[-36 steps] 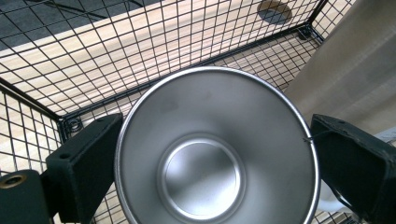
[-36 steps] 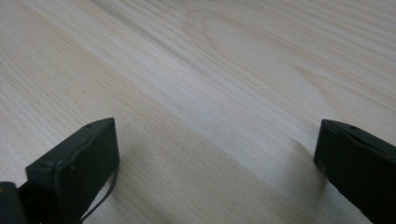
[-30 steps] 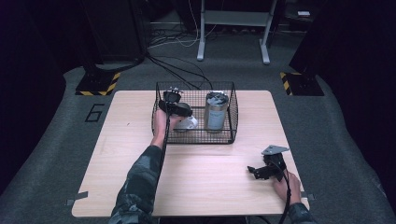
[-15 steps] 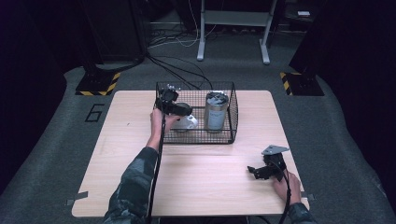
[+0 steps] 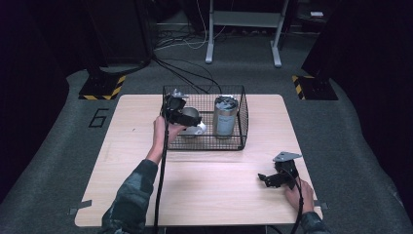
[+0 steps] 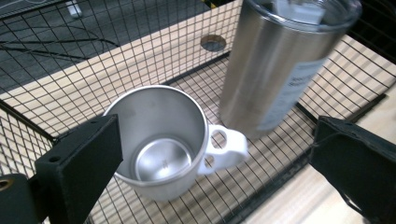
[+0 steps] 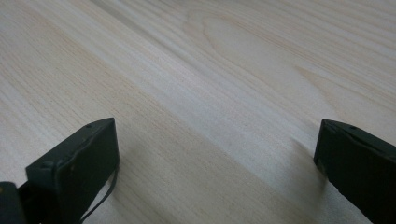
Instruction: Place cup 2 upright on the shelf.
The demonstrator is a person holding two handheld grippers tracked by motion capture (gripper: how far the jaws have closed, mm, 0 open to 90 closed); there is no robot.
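With its jaws spread wide, the left claw (image 6: 219, 154) could knock the steel white-handled mug (image 6: 161, 140) into the tall steel tumbler (image 6: 280, 65) at two o'clock.

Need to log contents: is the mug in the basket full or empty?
Empty: the mug stands upright and its bare metal bottom shows.

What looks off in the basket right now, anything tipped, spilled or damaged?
Nothing stands out. The mug stands upright and empty in the wire basket, apart from the upright steel tumbler. The left gripper hangs open over the mug; the right gripper sits open above bare table.
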